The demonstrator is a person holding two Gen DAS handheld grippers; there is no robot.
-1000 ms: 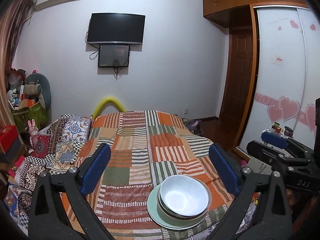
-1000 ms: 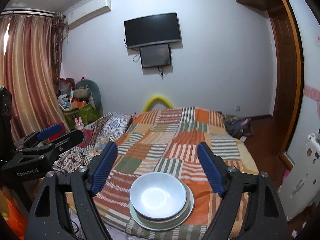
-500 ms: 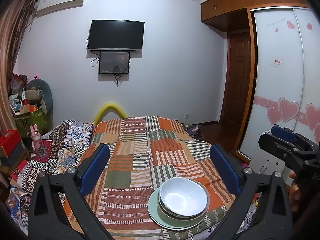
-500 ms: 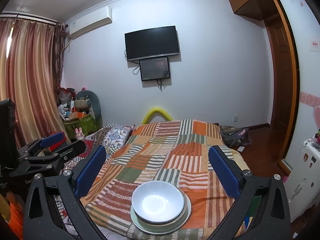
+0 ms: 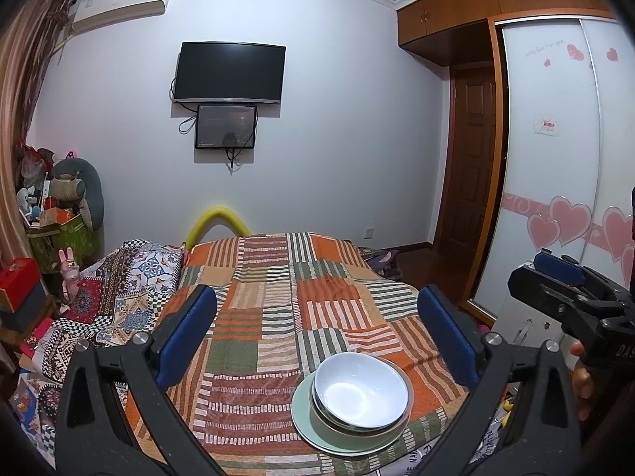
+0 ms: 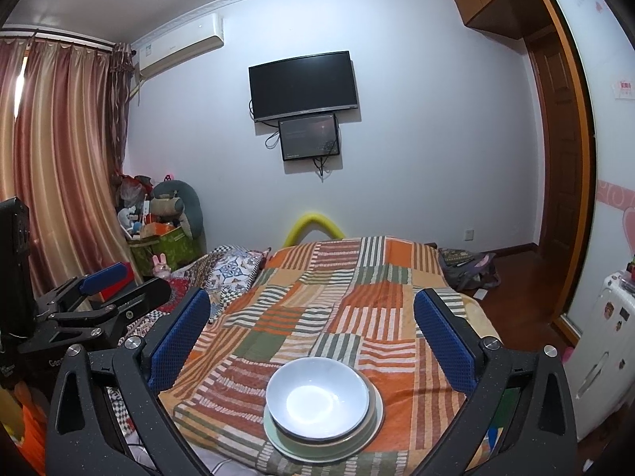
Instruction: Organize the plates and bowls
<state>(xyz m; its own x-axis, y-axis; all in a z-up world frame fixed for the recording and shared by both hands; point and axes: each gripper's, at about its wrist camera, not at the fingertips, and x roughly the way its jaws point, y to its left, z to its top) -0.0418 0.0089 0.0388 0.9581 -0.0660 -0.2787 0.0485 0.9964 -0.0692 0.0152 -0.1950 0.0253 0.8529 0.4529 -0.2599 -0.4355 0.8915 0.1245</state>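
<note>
- Left tool (image 5: 317, 329): raised above the near end of the bed (image 5: 285, 289) and pointed along it toward the far wall. Its jaws stand wide apart and hold nothing. Blue pads (image 5: 186, 333) touch nothing.
- Right tool (image 6: 309, 329): at a like height, also aimed down the bed. Jaws stand wide apart, empty, clear of the crockery.
- Each tool appears in the other's view: the right tool at the right edge of the left view (image 5: 571, 297), with fingers of the holding hand (image 5: 581, 377) showing beneath it; the left tool at the left edge of the right view (image 6: 99, 301).
- White bowl (image 6: 317, 396): uppermost in a stack, nested in a darker-rimmed bowl (image 5: 401, 420), on a pale green plate (image 5: 305, 416).
- Stack sits on the patchwork bedspread (image 6: 357, 305) at the near end of the bed, below and between the jaws of both tools, untouched.
</note>
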